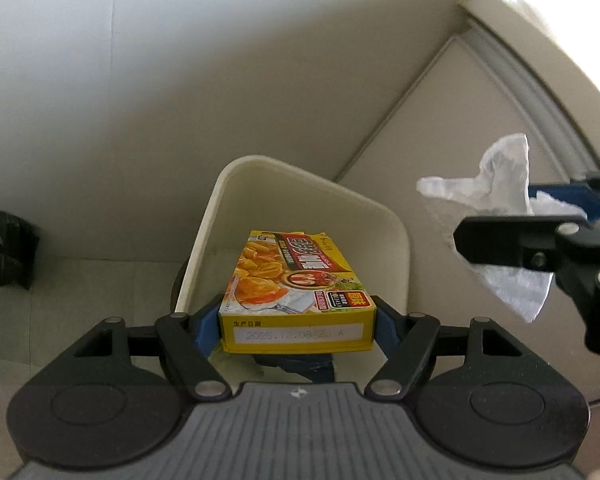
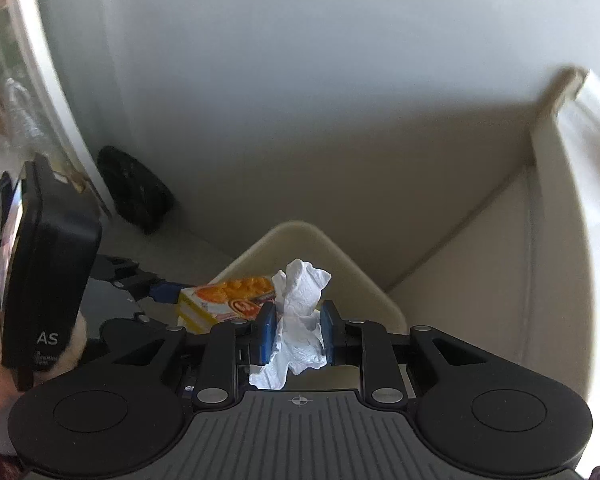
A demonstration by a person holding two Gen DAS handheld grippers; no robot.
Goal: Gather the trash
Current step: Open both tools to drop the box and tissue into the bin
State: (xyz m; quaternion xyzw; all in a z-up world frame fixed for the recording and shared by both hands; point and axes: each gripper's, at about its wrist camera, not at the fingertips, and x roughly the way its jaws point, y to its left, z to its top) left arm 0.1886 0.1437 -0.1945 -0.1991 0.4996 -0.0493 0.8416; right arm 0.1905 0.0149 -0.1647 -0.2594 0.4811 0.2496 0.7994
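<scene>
Left gripper (image 1: 298, 320) pinched yellow box (image 1: 296, 284) over the cream bin (image 1: 392, 216); right gripper (image 2: 296, 332) clamped tissue (image 2: 300, 320) just beside. Best centred above bin mouth before letting go, tissue drifts.

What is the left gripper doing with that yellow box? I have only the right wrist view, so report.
Observer: The left gripper is shut on the yellow box, a blue pad on each long side.
Operator: Give its place against the bin.
Observer: Its far end points over the open cream bin.
Operator: Now the tissue.
Observer: In the left view the tissue juts past the right gripper, right of the bin's rim.
</scene>
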